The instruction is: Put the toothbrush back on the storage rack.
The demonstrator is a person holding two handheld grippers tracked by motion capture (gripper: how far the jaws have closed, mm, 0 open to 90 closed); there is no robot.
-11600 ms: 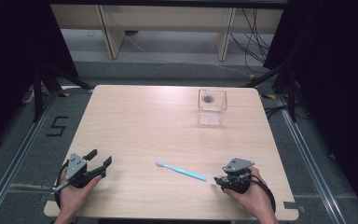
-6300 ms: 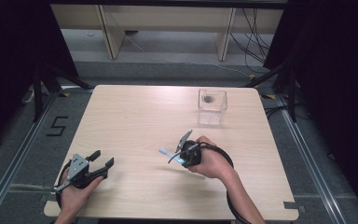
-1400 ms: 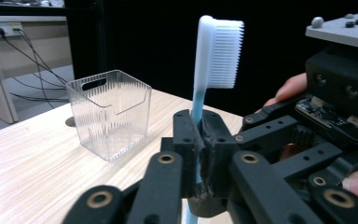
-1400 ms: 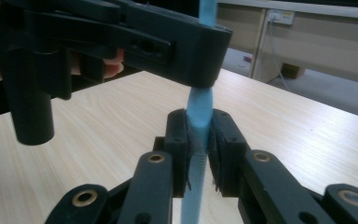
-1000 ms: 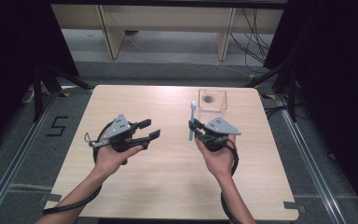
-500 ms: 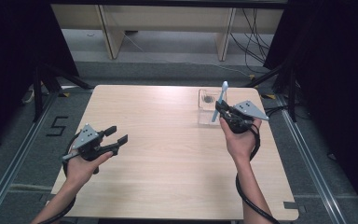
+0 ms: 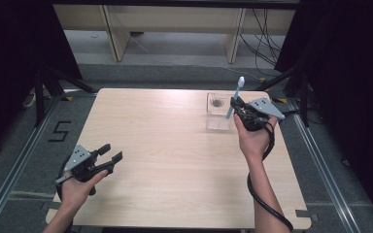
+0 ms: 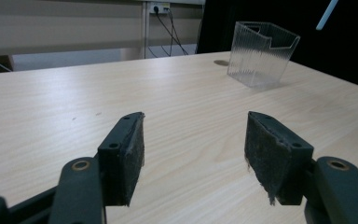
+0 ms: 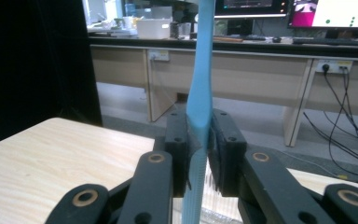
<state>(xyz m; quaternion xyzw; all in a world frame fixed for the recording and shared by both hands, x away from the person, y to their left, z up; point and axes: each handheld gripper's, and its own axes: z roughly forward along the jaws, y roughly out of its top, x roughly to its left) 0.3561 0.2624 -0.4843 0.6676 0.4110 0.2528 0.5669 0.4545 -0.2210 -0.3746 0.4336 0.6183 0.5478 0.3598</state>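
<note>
A pale wood-grain surface [image 7: 175, 160] with rounded corners takes up the middle of the high view. On it, toward the upper right of that frame, stands a clear ribbed plastic container [image 7: 218, 112], upright near the far edge. A small dark hole [image 8: 221, 62] marks the surface just beside the container.

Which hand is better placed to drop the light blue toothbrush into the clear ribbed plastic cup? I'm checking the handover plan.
Right. The right tongs are shut on the light blue toothbrush, held upright beside the clear ribbed plastic cup. The left tongs stand open and empty at the near left corner of the wooden table.
</note>
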